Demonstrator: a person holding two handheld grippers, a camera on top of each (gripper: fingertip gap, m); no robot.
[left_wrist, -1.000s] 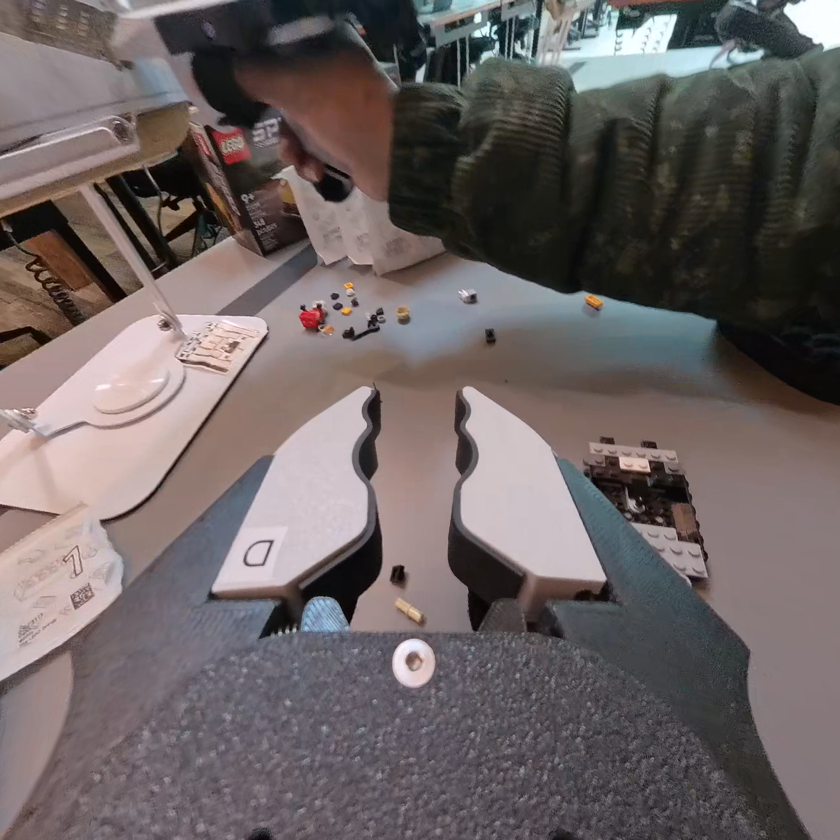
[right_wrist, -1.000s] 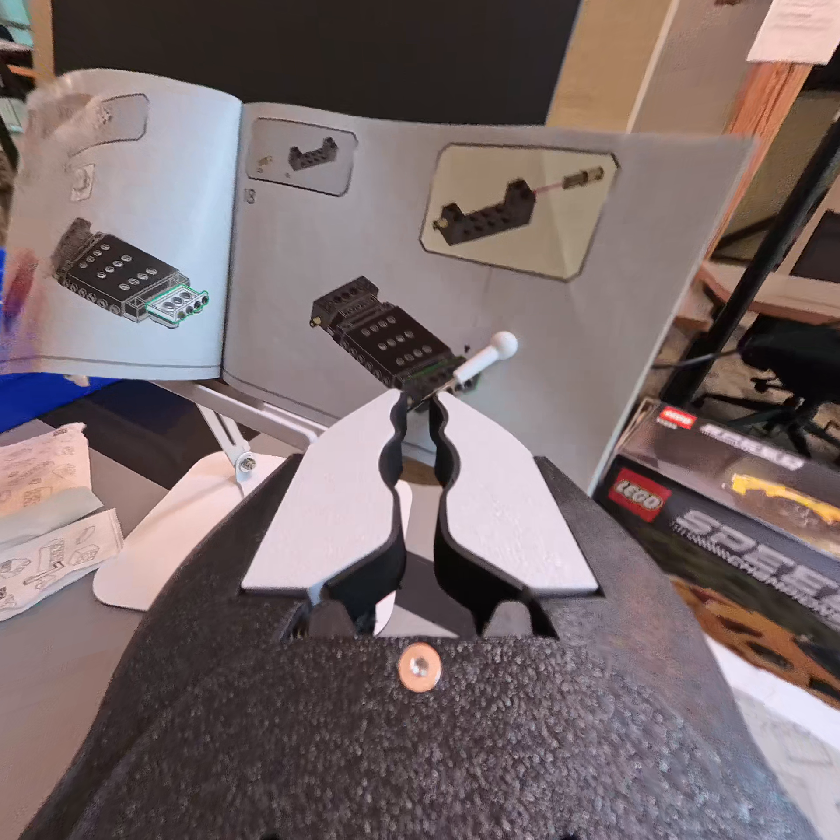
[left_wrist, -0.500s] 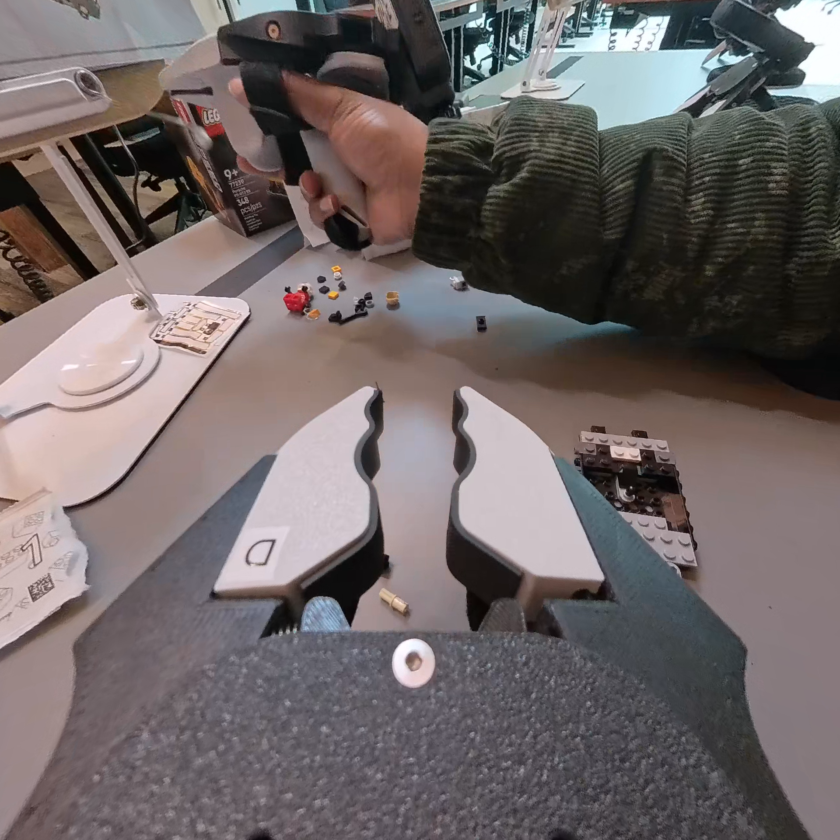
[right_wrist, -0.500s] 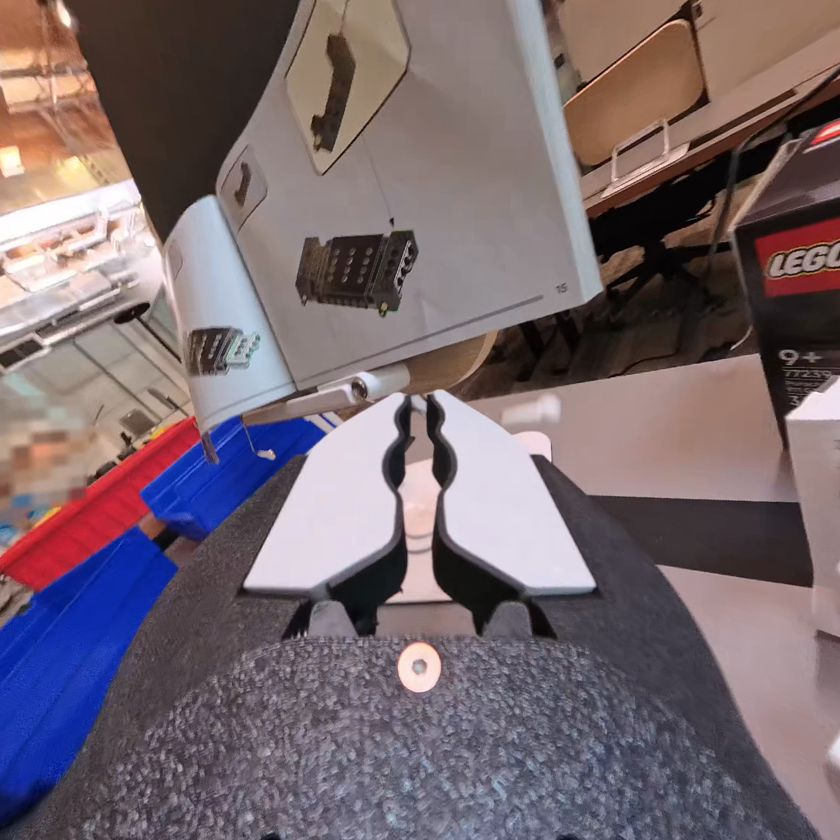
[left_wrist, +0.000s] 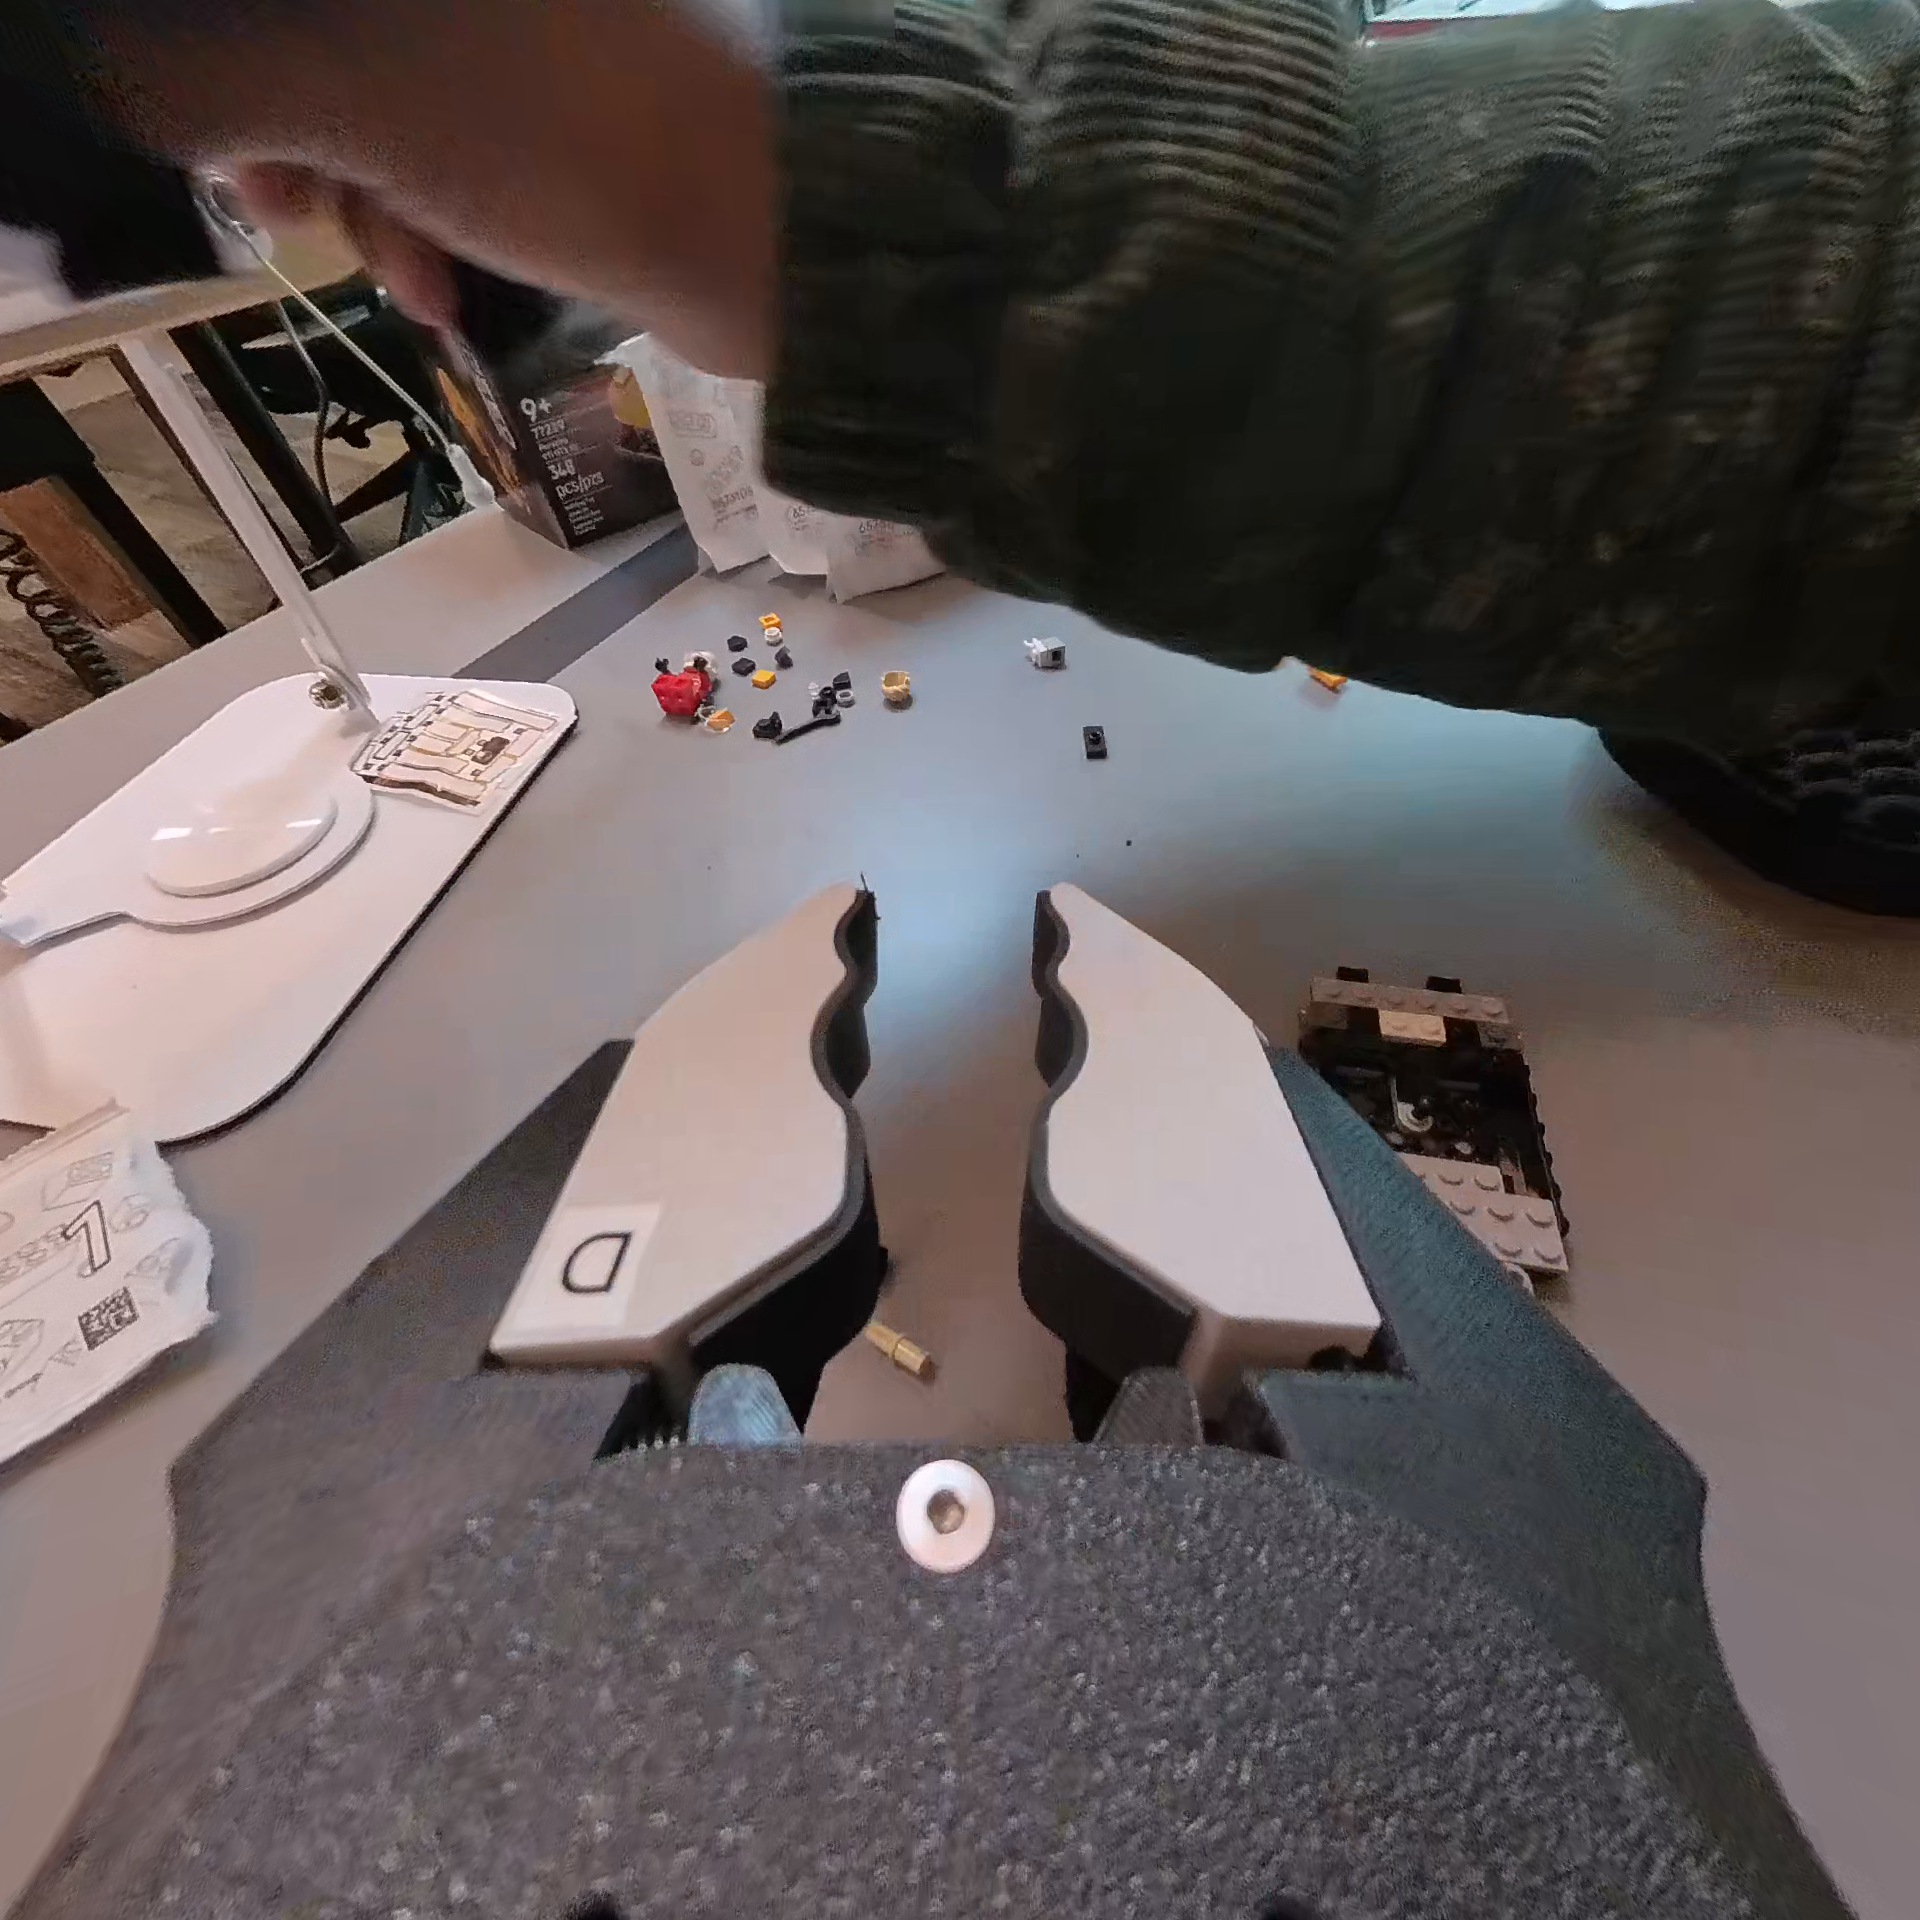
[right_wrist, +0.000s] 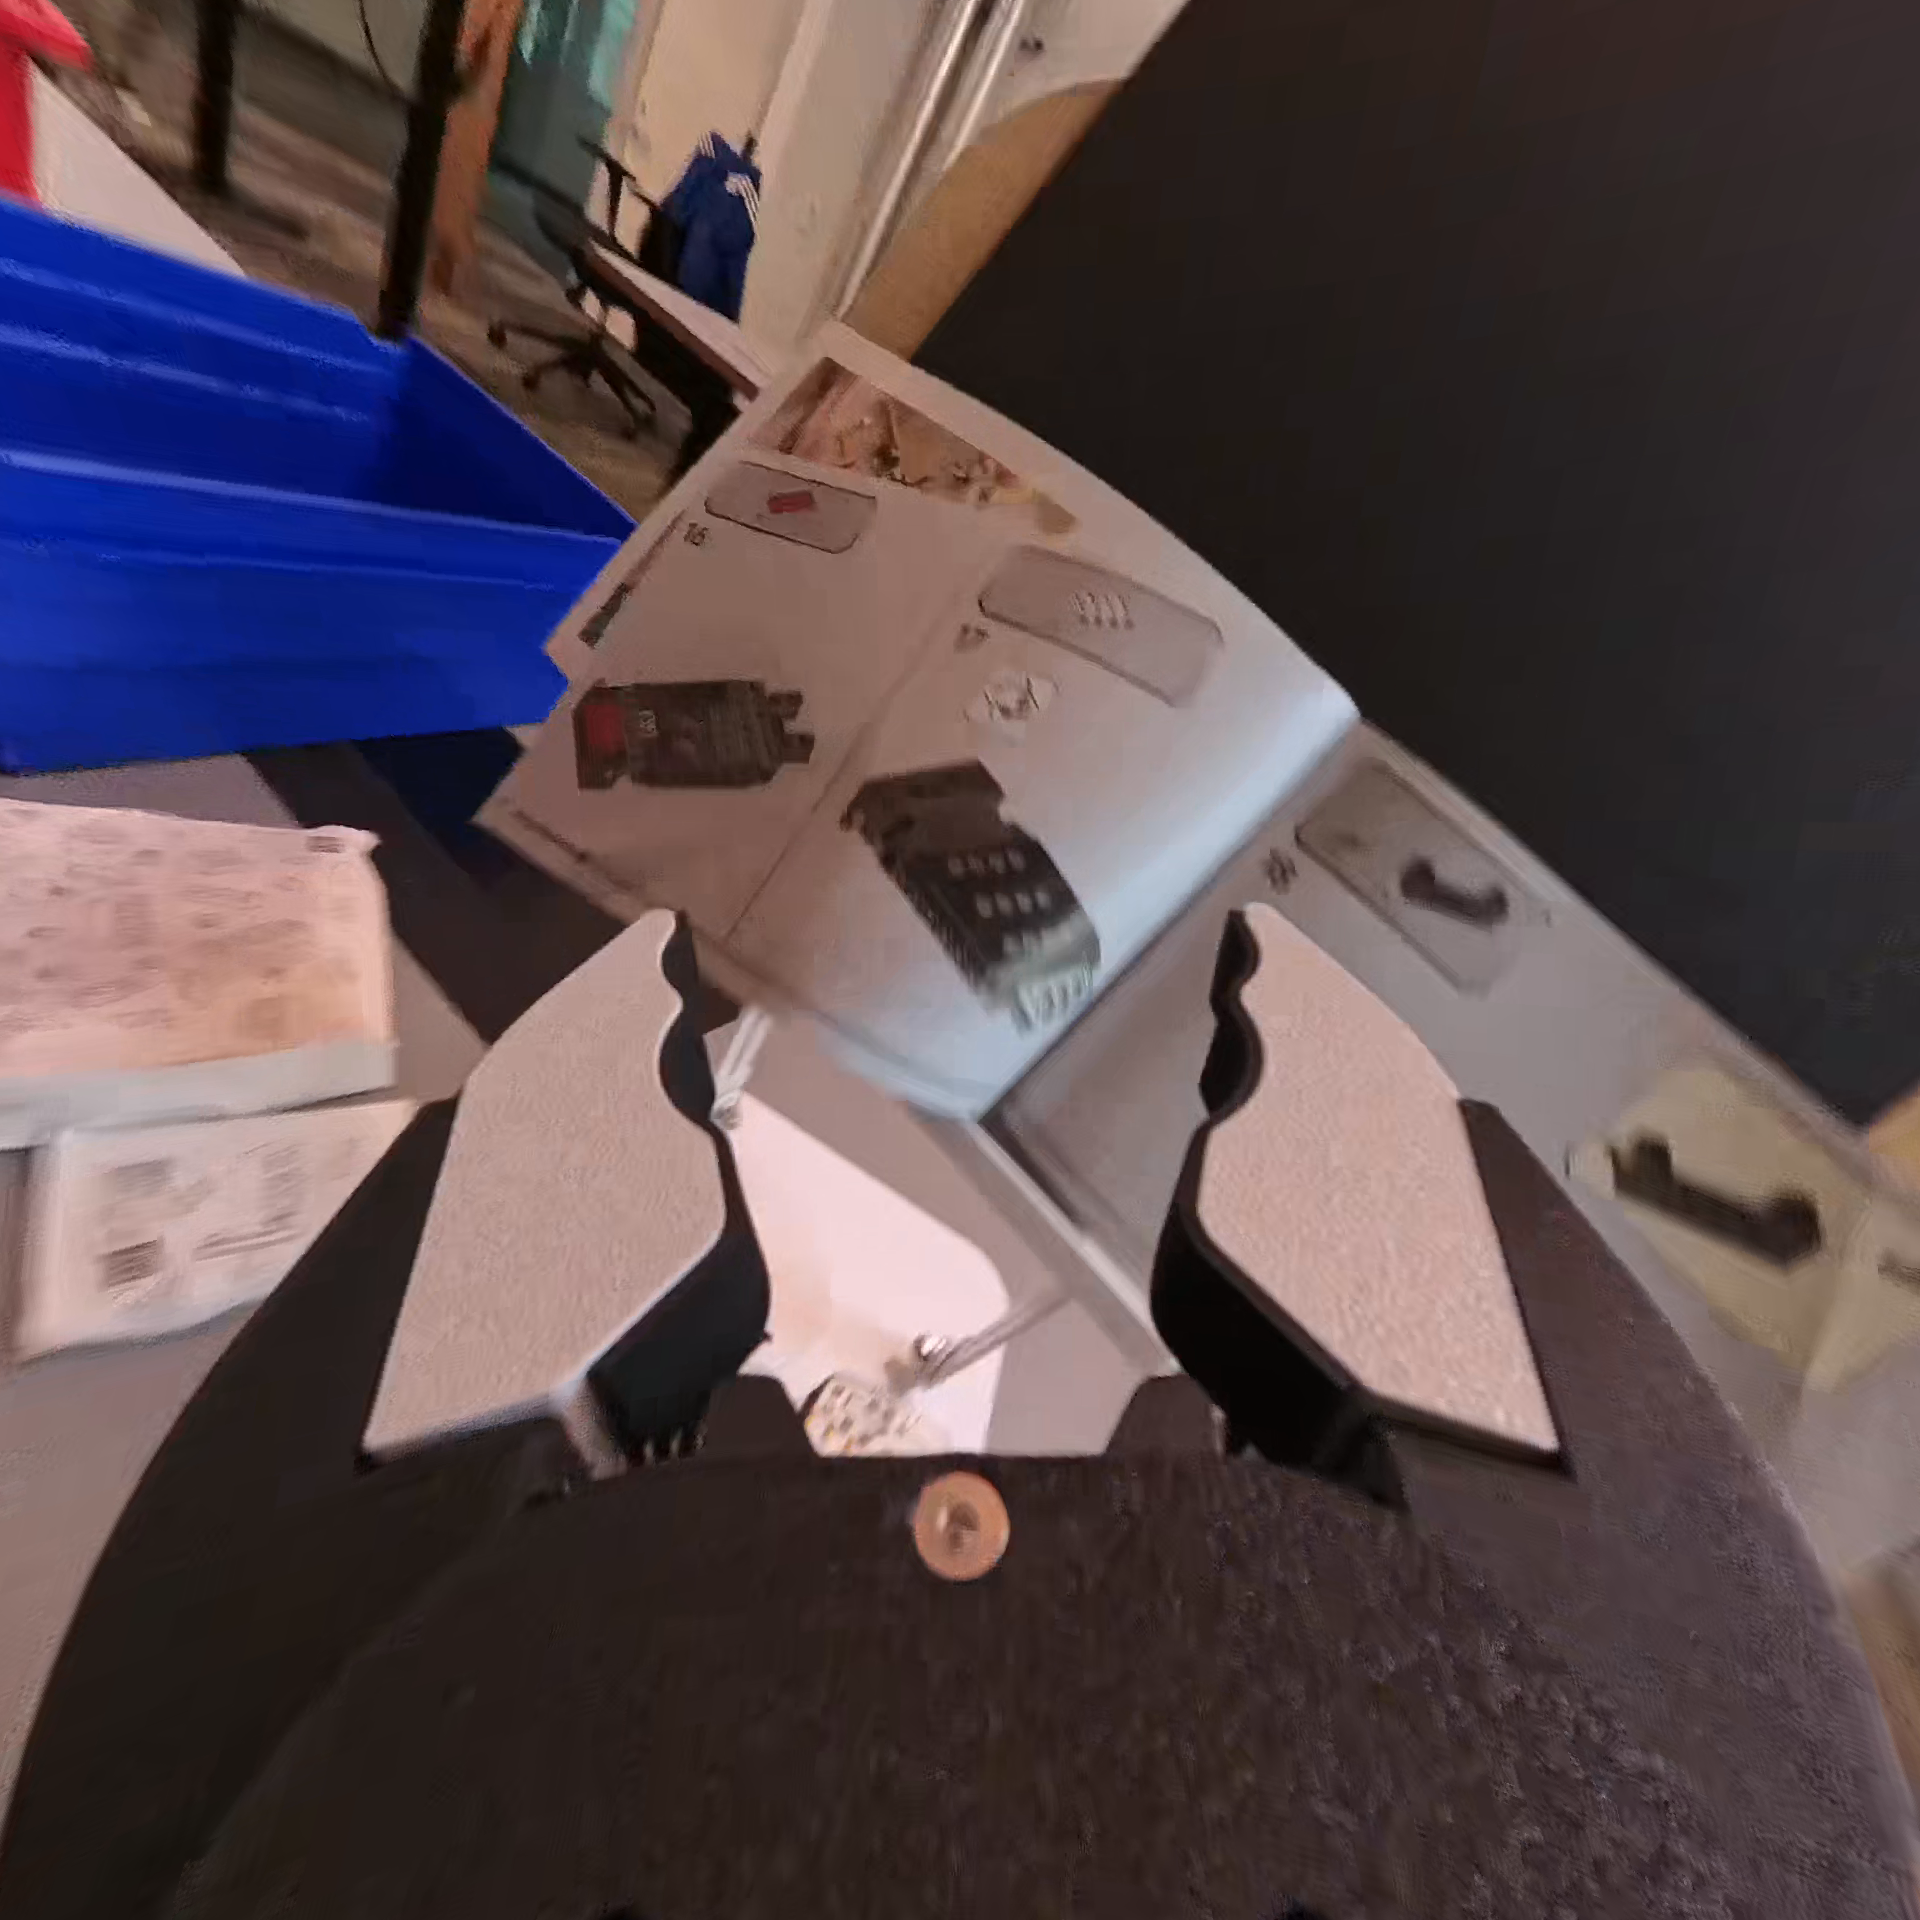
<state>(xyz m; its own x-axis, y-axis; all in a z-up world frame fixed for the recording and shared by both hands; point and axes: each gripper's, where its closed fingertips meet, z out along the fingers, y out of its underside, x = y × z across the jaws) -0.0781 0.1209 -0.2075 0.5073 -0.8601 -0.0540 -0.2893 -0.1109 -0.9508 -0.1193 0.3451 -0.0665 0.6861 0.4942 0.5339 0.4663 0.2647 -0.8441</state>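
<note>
The half-built brick chassis (left_wrist: 1439, 1117), black with grey studded plates, lies on the grey table (left_wrist: 1143, 831) at three o'clock of the left gripper (left_wrist: 956, 914), long axis running away from the camera. That gripper's jaws stand narrowly apart over bare table, a tan pin (left_wrist: 900, 1349) between their roots. The right gripper (right_wrist: 956, 935), nearly shut half a second ago, now gapes wide before the blurred, seemingly tilted instruction booklet (right_wrist: 935, 727).

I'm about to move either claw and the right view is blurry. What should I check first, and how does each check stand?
1. Left claw holds nothing: ok, its fingers stand apart over bare table.
2. Right claw open: ok, fingers wide apart, nothing pressed between them.
3. Instruction booklet clear of the right claw: cannot tell, blurred.
4. Brick assembly clear of the left claw: ok, beside its right finger.
5. Tan pin in sight: ok, on the table between the left fingers' bases.
</note>
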